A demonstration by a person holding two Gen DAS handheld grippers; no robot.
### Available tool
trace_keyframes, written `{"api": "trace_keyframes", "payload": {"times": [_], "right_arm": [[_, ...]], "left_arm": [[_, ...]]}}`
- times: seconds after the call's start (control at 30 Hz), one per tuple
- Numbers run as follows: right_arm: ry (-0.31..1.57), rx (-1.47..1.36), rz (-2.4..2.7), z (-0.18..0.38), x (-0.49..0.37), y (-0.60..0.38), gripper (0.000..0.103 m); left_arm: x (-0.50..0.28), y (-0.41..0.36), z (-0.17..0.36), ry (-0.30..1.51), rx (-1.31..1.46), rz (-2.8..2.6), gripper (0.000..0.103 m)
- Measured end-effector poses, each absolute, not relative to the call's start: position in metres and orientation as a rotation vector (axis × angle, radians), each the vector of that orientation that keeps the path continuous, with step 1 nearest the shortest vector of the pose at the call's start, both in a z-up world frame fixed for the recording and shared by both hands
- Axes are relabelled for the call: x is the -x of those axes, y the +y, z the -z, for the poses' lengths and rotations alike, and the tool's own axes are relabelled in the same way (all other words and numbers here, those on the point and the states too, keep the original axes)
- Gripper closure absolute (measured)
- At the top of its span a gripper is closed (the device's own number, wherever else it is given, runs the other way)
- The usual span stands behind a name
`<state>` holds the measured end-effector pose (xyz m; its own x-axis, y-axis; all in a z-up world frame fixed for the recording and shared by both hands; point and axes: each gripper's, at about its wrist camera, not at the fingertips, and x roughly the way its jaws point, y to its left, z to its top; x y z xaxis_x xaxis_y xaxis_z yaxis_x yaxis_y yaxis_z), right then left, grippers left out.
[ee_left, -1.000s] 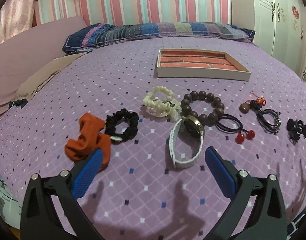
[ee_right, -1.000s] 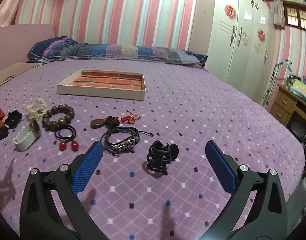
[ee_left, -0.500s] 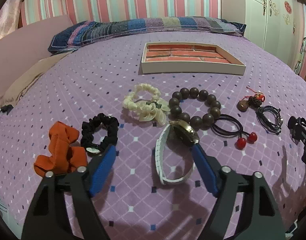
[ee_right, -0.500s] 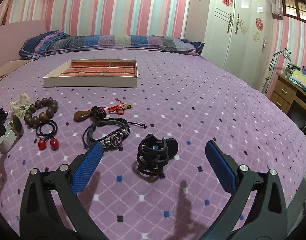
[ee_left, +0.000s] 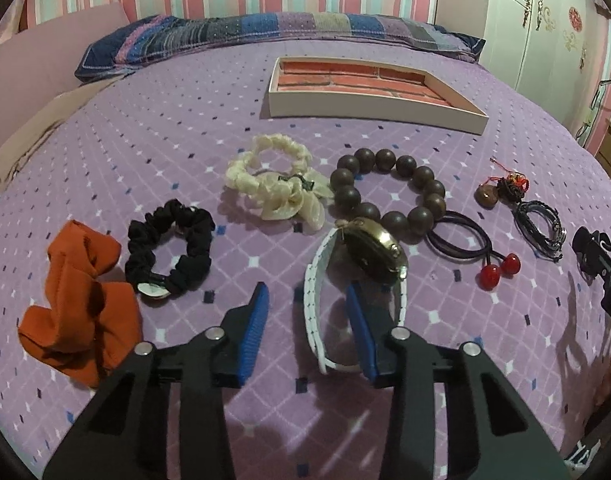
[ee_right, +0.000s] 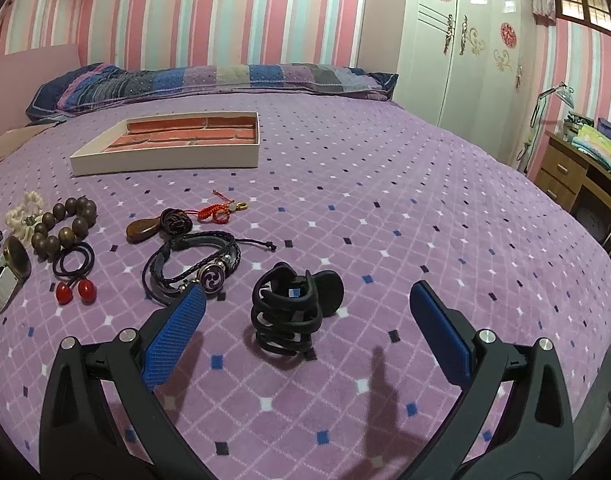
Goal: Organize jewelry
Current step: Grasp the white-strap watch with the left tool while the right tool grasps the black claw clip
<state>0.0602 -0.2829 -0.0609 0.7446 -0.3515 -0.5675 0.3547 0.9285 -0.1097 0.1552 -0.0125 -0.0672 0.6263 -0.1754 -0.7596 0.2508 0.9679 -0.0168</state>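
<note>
Bed [ee_right: 385, 184]: soft, matt cloth cover with a fine nap. Tray [ee_left: 369, 110]: matt card walls, floor printed as rough brick. Beads [ee_left: 385, 160]: dark wood, smooth, low sheen. Watch [ee_left: 375, 248]: glossy brassy metal case on a white ribbed strap that looks like plastic. Scrunchies [ee_left: 173, 248]: gathered cloth, matt. Clip [ee_right: 289, 312]: black plastic, semi-gloss. Bracelet [ee_right: 193, 268]: braided cord, looks like leather, with a shiny metal disc. Claw pads [ee_right: 173, 332]: blue, finely textured.

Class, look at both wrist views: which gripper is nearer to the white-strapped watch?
Left. The left gripper straddles one side of the white-strapped watch's band; the right gripper brackets the black hair claw, well away.
</note>
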Motion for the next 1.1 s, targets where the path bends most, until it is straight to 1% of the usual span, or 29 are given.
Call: {"api": "trace_keyframes", "payload": {"times": [0.07, 0.23, 0.37, 0.43, 0.5, 0.53, 0.6, 0.8, 0.87, 0.9, 0.97, 1.03, 1.1], "right_arm": [[0.622, -0.004, 0.384, 0.062, -0.061, -0.283, 0.004], [0.635, -0.018, 0.372, 0.063, -0.067, -0.284, 0.011], [0.652, -0.033, 0.358, 0.065, -0.071, -0.286, 0.024], [0.663, -0.042, 0.352, 0.067, -0.073, -0.288, 0.029], [0.67, -0.054, 0.346, 0.068, -0.073, -0.29, 0.037], [0.673, -0.059, 0.343, 0.069, -0.073, -0.29, 0.038], [0.679, -0.066, 0.336, 0.07, -0.074, -0.292, 0.045], [0.673, -0.077, 0.326, 0.07, -0.072, -0.294, 0.051], [0.674, -0.07, 0.323, 0.07, -0.073, -0.295, 0.052], [0.674, -0.069, 0.322, 0.07, -0.073, -0.295, 0.052], [0.673, -0.062, 0.321, 0.07, -0.073, -0.294, 0.052], [0.672, -0.051, 0.321, 0.069, -0.073, -0.293, 0.052], [0.671, -0.04, 0.317, 0.068, -0.073, -0.291, 0.052]], "left_arm": [[-0.156, -0.011, 0.069, 0.865, -0.086, 0.249, 0.062], [-0.155, -0.012, 0.07, 0.857, -0.101, 0.26, 0.062], [-0.157, -0.011, 0.07, 0.858, -0.092, 0.276, 0.065], [-0.157, -0.009, 0.069, 0.863, -0.08, 0.291, 0.072], [-0.158, -0.009, 0.069, 0.866, -0.079, 0.302, 0.078], [-0.158, -0.01, 0.069, 0.866, -0.086, 0.306, 0.078], [-0.158, -0.011, 0.07, 0.865, -0.095, 0.312, 0.078], [-0.16, -0.013, 0.072, 0.862, -0.107, 0.316, 0.079], [-0.16, -0.012, 0.073, 0.857, -0.1, 0.315, 0.079], [-0.16, -0.013, 0.073, 0.858, -0.099, 0.311, 0.08], [-0.159, -0.014, 0.072, 0.851, -0.104, 0.302, 0.086], [-0.158, -0.014, 0.071, 0.846, -0.105, 0.298, 0.09], [-0.157, -0.014, 0.071, 0.84, -0.11, 0.295, 0.091]]}}
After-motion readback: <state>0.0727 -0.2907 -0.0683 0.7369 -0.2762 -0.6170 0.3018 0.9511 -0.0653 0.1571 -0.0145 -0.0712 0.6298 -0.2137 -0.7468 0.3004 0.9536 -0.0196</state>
